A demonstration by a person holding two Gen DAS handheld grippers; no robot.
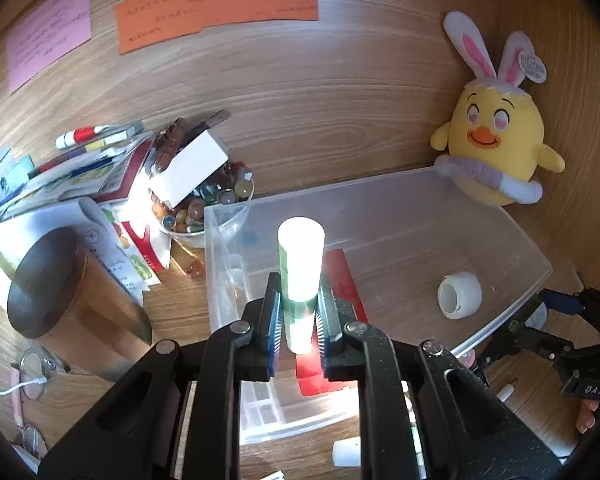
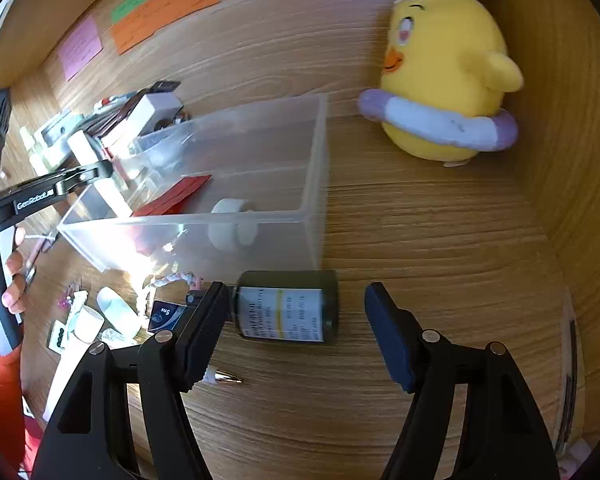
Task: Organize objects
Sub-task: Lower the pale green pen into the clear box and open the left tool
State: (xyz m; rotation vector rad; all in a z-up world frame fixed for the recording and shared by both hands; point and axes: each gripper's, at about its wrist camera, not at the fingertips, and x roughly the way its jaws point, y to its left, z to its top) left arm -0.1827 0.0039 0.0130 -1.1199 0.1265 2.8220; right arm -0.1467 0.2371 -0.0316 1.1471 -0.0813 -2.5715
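Note:
My left gripper [image 1: 300, 312] is shut on an upright green tube with a white cap [image 1: 301, 264], which it holds over the near left part of a clear plastic bin [image 1: 512, 220]. Inside the bin lie a red booklet [image 1: 346, 280] and a white tape roll [image 1: 459, 295]. In the right wrist view a dark green bottle with a white label [image 2: 286, 308] lies on its side on the wooden desk, just in front of the bin [image 2: 316, 152]. My right gripper [image 2: 296, 294] stands open around it, the left pad close to the cap and the right pad well apart.
A yellow plush chick [image 1: 496, 136] leans in the back right corner. Left of the bin are a bowl of coloured stones [image 1: 208, 204], a white box [image 1: 188, 168], stacked papers and a dark-lidded round tin [image 1: 44, 284]. Small items [image 2: 112, 312] and a pen [image 2: 224, 378] lie on the desk.

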